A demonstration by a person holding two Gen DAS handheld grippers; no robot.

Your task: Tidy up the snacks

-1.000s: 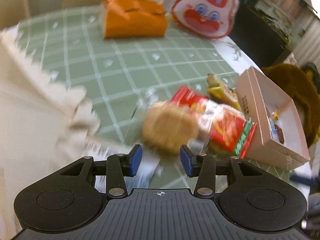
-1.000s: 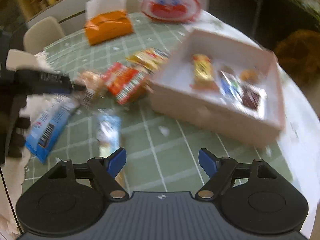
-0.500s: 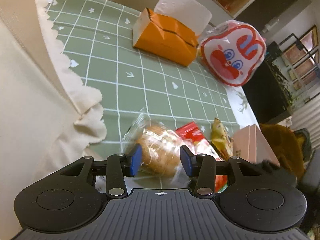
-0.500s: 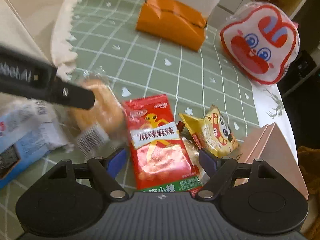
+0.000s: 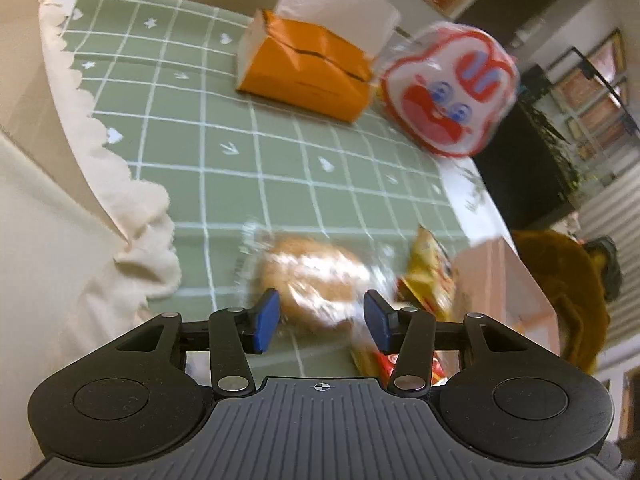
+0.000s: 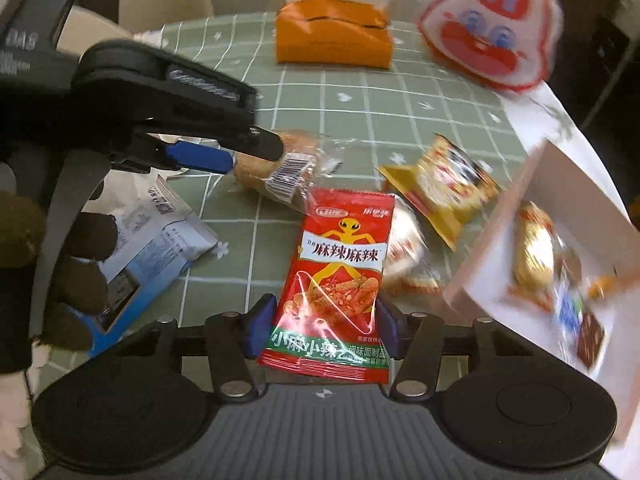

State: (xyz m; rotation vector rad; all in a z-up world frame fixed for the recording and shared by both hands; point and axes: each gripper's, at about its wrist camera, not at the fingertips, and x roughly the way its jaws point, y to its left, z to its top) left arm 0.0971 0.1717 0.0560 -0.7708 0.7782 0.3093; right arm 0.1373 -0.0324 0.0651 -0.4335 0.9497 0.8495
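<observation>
A clear-wrapped round bread snack [image 5: 316, 280] [image 6: 280, 168] lies on the green checked tablecloth. My left gripper [image 5: 322, 318] stands around its near end with jaws open; it also shows in the right wrist view [image 6: 240, 152]. My right gripper [image 6: 322, 328] has its blue pads on both sides of a red spicy-strip packet [image 6: 336, 268], touching its edges. A yellow snack bag [image 6: 444, 188] [image 5: 430, 276] lies beside a pink box [image 6: 560, 256] [image 5: 504, 280] holding several small snacks.
An orange tissue box [image 5: 304, 72] [image 6: 332, 36] and a red-and-white rabbit-face bag [image 5: 448, 92] [image 6: 492, 28] stand at the far side. A blue-and-white packet [image 6: 152, 252] lies at the left. A cream cloth edge [image 5: 112, 184] borders the left.
My right gripper has closed in on the red packet, its pads now at the packet's sides. My left gripper stays around the bread snack. Both views shifted slightly.
</observation>
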